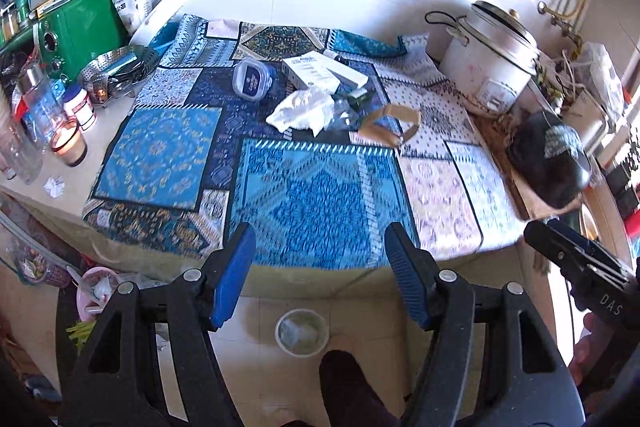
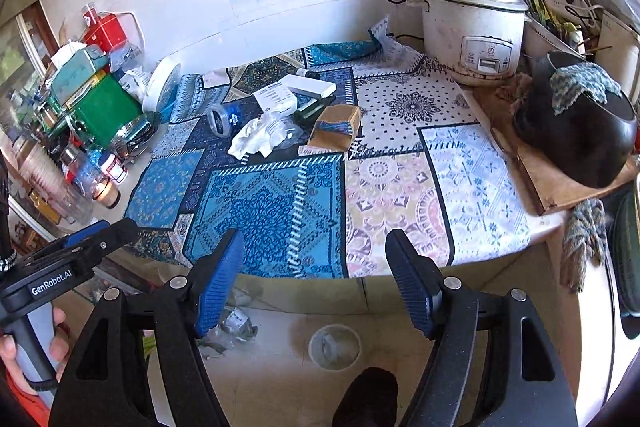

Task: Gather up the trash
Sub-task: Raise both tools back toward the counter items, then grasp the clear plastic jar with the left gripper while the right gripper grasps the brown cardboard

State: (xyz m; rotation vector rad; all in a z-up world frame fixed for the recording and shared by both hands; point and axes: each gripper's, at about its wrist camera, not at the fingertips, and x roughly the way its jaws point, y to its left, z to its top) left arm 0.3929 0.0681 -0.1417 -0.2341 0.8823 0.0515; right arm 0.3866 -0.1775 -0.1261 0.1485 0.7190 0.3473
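Both the left gripper [image 1: 320, 267] and right gripper [image 2: 316, 267] hover with jaws wide open and empty, while the crumpled tissue [image 1: 302, 111] lies among clutter at 12 o'clock on the surface [image 1: 320, 203], so a reach could snag neighbouring items.

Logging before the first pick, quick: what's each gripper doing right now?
Left gripper: open, holding nothing, over the counter's near edge.
Right gripper: open, holding nothing, beside it.
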